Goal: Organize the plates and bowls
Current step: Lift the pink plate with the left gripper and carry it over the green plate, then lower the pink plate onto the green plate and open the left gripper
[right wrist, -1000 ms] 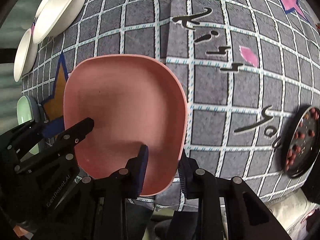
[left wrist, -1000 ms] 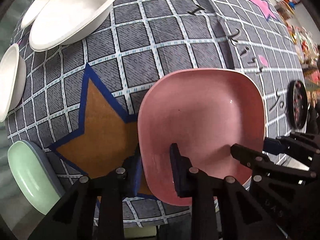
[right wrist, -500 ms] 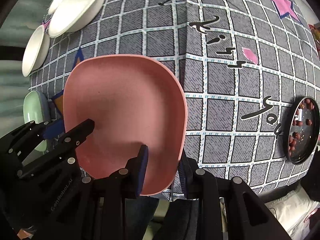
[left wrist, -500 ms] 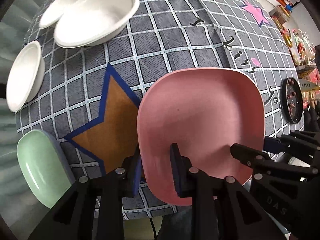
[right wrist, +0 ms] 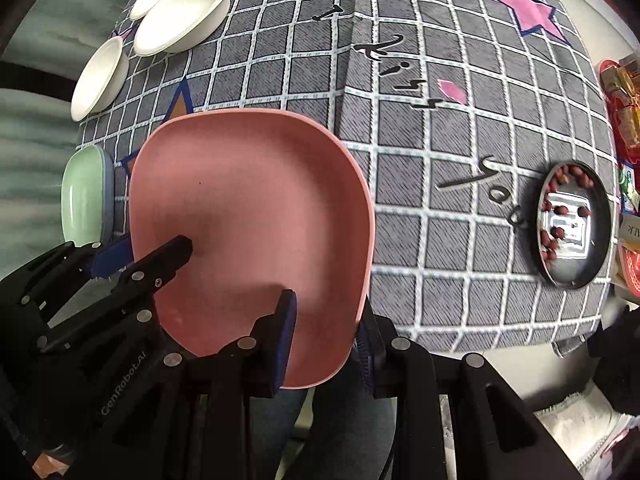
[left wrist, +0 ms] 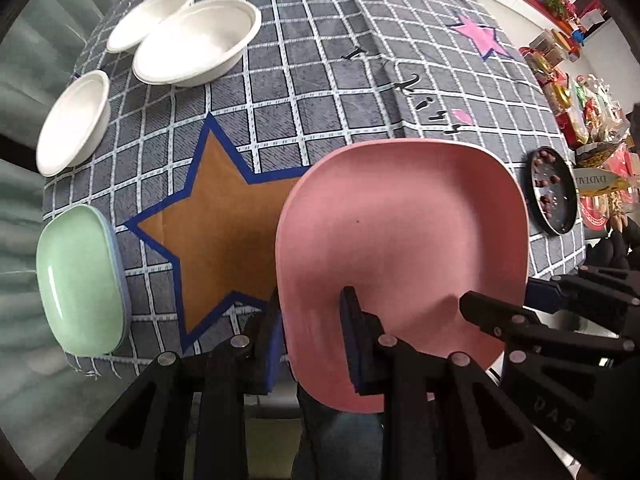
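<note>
A pink rounded-square plate (left wrist: 404, 256) (right wrist: 256, 208) hangs level above the checked tablecloth, clear of it. My left gripper (left wrist: 312, 316) (right wrist: 140, 254) is shut on the plate's near left rim, one pad above and one below. My right gripper (right wrist: 326, 316) (left wrist: 508, 300) is shut on the near right rim in the same way. A green plate (left wrist: 78, 276) (right wrist: 82, 196) lies on a blue one at the table's left edge. Three white bowls sit at the far left: a large one (left wrist: 196, 40) (right wrist: 182, 10) and two smaller ones (left wrist: 74, 120) (left wrist: 152, 18).
A dark metal dish (left wrist: 554, 192) (right wrist: 574, 224) with red berries stands near the right edge. A brown star (left wrist: 224, 224) is printed on the cloth left of the plate. The table's near edge runs under the plate, with a person's legs below. Packaged goods crowd the far right.
Both grippers have risen with the pink plate held between them. The table looks smaller, and more of it shows. The green plate and white bowls have come further into view.
</note>
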